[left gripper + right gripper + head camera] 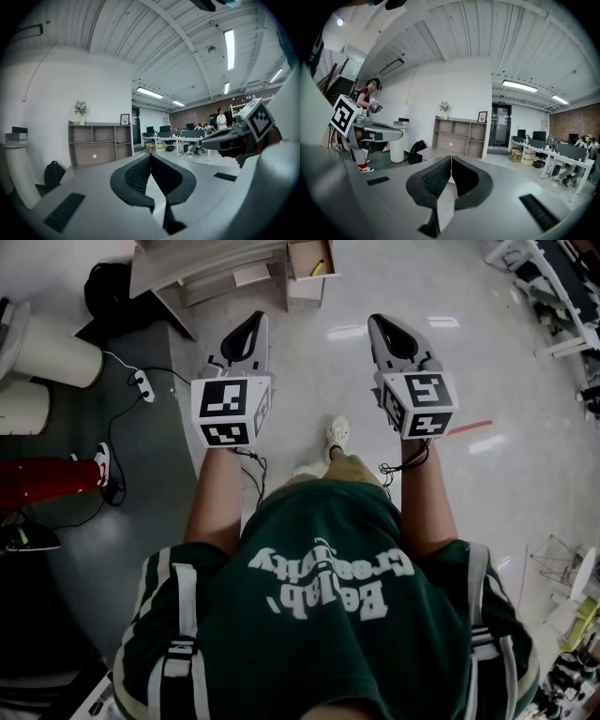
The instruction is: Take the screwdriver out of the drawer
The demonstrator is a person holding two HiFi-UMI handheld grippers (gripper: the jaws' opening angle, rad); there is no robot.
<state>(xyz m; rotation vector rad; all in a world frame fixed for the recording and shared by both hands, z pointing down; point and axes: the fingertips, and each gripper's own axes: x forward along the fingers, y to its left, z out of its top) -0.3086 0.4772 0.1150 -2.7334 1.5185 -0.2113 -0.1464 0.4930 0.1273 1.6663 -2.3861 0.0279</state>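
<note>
In the head view an open wooden drawer [306, 289] sits at the top, beside a grey desk [202, 263]. A small yellow item [318, 267] lies inside it, too small to name with certainty. My left gripper [246, 329] and right gripper [389, 329] are held side by side over the floor, short of the drawer. Both are shut with nothing between the jaws. In the left gripper view the black pads [136, 176] meet at a point, and the right gripper [234, 138] shows beside them. The right gripper view shows its pads [433, 180] closed too.
A wooden shelf unit [461, 136] stands against the far wall, with a black backpack [417, 150] near it. White cylinders [56, 352], a power strip [142, 383] and another person's red-trousered leg [47, 479] are at the left. Office desks [180, 138] stand farther back.
</note>
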